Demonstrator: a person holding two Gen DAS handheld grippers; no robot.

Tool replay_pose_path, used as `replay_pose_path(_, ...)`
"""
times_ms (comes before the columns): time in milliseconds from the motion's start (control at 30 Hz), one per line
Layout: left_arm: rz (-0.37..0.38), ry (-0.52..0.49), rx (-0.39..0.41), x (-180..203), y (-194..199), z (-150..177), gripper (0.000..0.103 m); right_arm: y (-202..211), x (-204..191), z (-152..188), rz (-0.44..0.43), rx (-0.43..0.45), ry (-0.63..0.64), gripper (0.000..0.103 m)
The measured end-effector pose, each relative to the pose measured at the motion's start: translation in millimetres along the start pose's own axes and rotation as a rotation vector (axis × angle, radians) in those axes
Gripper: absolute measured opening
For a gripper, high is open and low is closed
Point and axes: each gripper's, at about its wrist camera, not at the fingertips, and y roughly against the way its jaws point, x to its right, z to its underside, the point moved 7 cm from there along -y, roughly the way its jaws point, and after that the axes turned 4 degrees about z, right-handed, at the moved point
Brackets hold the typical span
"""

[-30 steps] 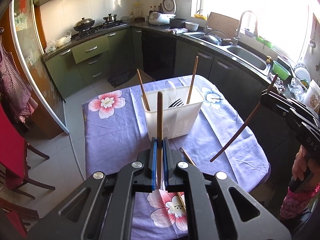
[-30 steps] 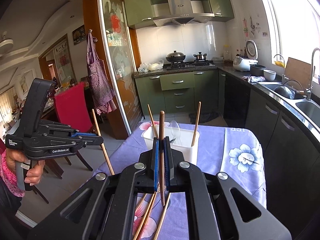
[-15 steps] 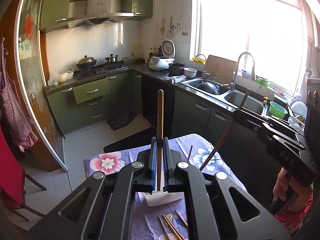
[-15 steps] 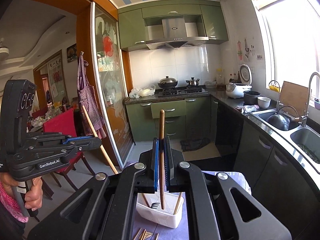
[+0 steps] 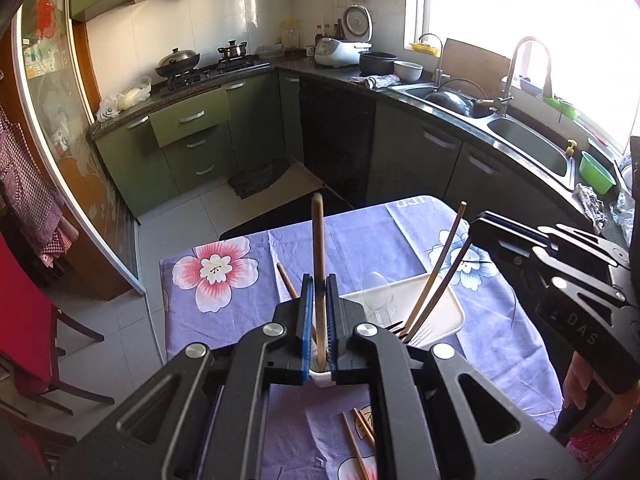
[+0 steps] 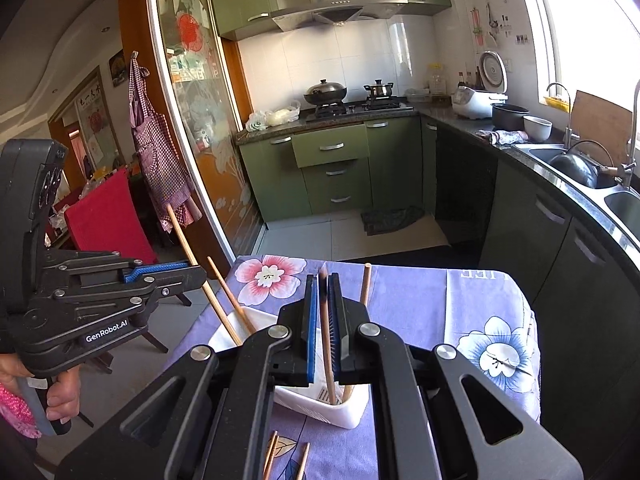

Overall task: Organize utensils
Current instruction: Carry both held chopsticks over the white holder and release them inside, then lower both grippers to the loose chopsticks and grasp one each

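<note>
Half a second earlier both cameras looked across at the cabinets and range hood, with the white utensil basket low at the bottom edge. Now both point downward, and the purple floral tablecloth (image 5: 352, 240) fills the middle of each view.

At far left of the right wrist view, the left gripper (image 6: 200, 271) is clamped on a light wooden chopstick (image 5: 319, 256), which slants down so its lower end sits inside the white utensil basket (image 6: 344, 416). A hand (image 6: 60, 396) grips its handle. In the left wrist view this chopstick stands nearly upright between the blue pads.

In the centre, the basket stands on the tablecloth. It holds a clear plastic spoon (image 5: 378, 292), a dark fork (image 5: 394, 326) and several upright chopsticks; which compartment each is in cannot be told.

To the right, the right gripper (image 5: 478, 228) is clamped on a dark brown chopstick (image 5: 444, 284), whose tip reaches down into the basket beside another leaning chopstick.

Loose chopsticks (image 5: 356, 440) lie on the cloth in front of the basket, apart from it.
</note>
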Motion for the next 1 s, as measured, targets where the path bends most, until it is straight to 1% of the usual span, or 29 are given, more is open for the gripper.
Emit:
replay_pose_path(67, 0.002, 0.006, -0.003, -2, 2, 2, 0.007, 7, -1, 0, -0.003, 0.014, 0.002, 0.008)
replay_pose_path(167, 0.008, 0.009, 0.013, -3, 17, 4, 0.007, 31, -7, -2, -0.01, 0.052, 0.015, 0.008)
replay_pose_path(200, 0.013, 0.007, 0.012, -2, 22, 8, 0.007, 41, -10, 0, -0.009, 0.067, 0.022, 0.008)
replay_pose_path(267, 0.024, 0.004, -0.009, 2, 29, 22, 0.009, 64, -15, 8, -0.006, 0.088, 0.038, 0.012)
replay_pose_path(333, 0.031, 0.008, -0.06, 3, 27, 45, 0.011, 81, -16, 24, -0.003, 0.086, 0.051, 0.012)
replay_pose_path(433, 0.03, 0.021, -0.186, 6, 9, 94, 0.012, 93, -12, 59, 0.012, 0.053, 0.058, 0.012)
replay_pose_path(567, 0.076, 0.055, -0.4, 14, -31, 163, 0.012, 90, 3, 114, 0.025, -0.023, 0.015, 0.012)
replay_pose_path(633, 0.09, 0.072, -0.467, 17, -46, 186, 0.012, 82, 10, 141, 0.03, -0.073, -0.005, 0.012)
replay_pose_path(700, 0.088, 0.089, -0.497, 20, -58, 198, 0.012, 75, 15, 165, 0.026, -0.116, -0.027, 0.012)
replay_pose_path(800, 0.088, 0.1, -0.526, 27, -71, 208, 0.012, 66, 19, 191, 0.024, -0.159, -0.05, 0.012)
replay_pose_path(900, 0.08, 0.118, -0.548, 29, -84, 213, 0.012, 61, 24, 206, 0.02, -0.18, -0.063, 0.012)
replay_pose_path(1000, 0.059, 0.133, -0.558, 28, -94, 216, 0.012, 60, 27, 214, 0.019, -0.189, -0.068, 0.012)
